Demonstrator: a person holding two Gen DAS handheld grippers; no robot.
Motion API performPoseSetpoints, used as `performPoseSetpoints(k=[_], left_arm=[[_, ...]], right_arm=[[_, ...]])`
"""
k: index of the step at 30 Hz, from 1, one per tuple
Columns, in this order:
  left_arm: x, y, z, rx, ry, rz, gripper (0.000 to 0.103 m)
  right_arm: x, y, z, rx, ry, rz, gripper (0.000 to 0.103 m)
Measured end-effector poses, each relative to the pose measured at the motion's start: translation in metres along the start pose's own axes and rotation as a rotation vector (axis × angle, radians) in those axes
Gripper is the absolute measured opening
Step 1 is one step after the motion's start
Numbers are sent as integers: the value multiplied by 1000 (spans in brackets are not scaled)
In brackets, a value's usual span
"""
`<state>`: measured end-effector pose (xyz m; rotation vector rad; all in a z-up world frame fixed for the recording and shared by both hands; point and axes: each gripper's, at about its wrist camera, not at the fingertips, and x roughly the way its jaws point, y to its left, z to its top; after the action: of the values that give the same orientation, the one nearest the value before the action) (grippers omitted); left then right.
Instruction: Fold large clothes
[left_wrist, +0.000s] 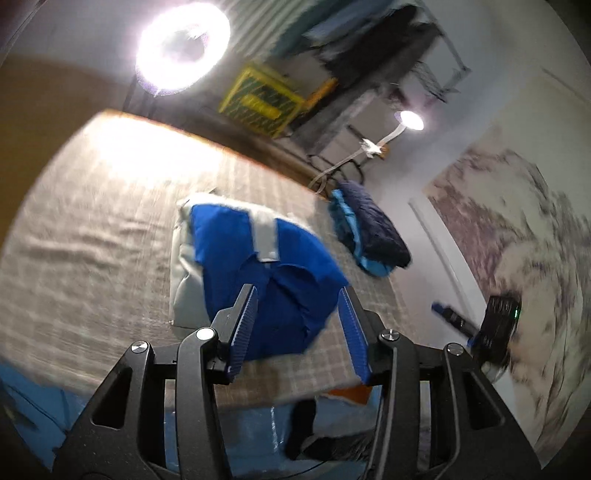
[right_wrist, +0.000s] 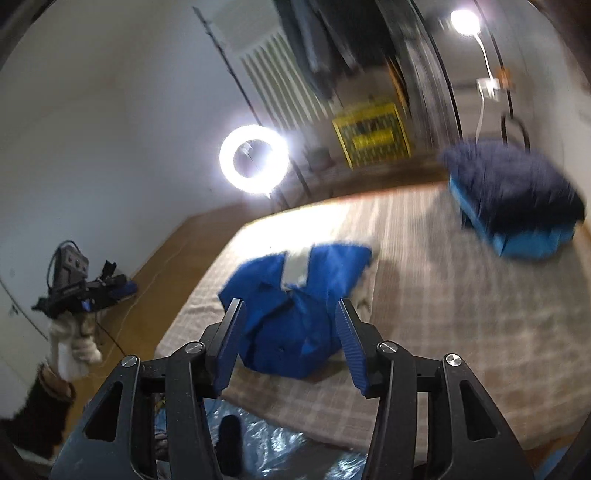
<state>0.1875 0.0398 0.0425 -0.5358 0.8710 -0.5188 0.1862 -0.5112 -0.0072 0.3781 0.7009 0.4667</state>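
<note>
Folded royal-blue work jacket with grey reflective strip on checked bedcover; left gripper and right gripper gape, empty — a careless grab could undo its folds; stacked navy-and-turquoise garments well apart.

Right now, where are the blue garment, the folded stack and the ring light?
blue garment (left_wrist: 266, 291): left wrist view, on its front panel below the collar.
folded stack (right_wrist: 513, 184): right wrist view, on the dark navy top layer.
ring light (right_wrist: 254, 158): right wrist view, on its glowing rim.

left gripper: black frame | ribbed blue jaws | silver screws | sleeve: possibly white, blurred
</note>
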Motion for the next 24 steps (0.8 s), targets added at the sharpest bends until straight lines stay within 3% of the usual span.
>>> performPoseSetpoints(k=[3, 8, 14, 19, 20, 23, 24], left_arm=[[39, 35, 6, -94, 18, 6, 47], [91, 83, 16, -215, 50, 2, 49], [135, 119, 24, -326, 97, -51, 49], [166, 131, 29, -345, 134, -75, 49], [170, 133, 29, -357, 136, -83, 47], [184, 137, 25, -345, 165, -74, 14], [187, 137, 24, -332, 165, -66, 11]], right_arm=[[40, -26, -6, 88, 59, -4, 56], [105, -72, -19, 245, 144, 35, 57], [156, -99, -19, 323, 213, 86, 57], [184, -111, -20, 346, 245, 107, 57], [190, -112, -21, 344, 254, 107, 57], [202, -111, -22, 344, 271, 123, 56], [204, -111, -22, 344, 275, 130, 45]])
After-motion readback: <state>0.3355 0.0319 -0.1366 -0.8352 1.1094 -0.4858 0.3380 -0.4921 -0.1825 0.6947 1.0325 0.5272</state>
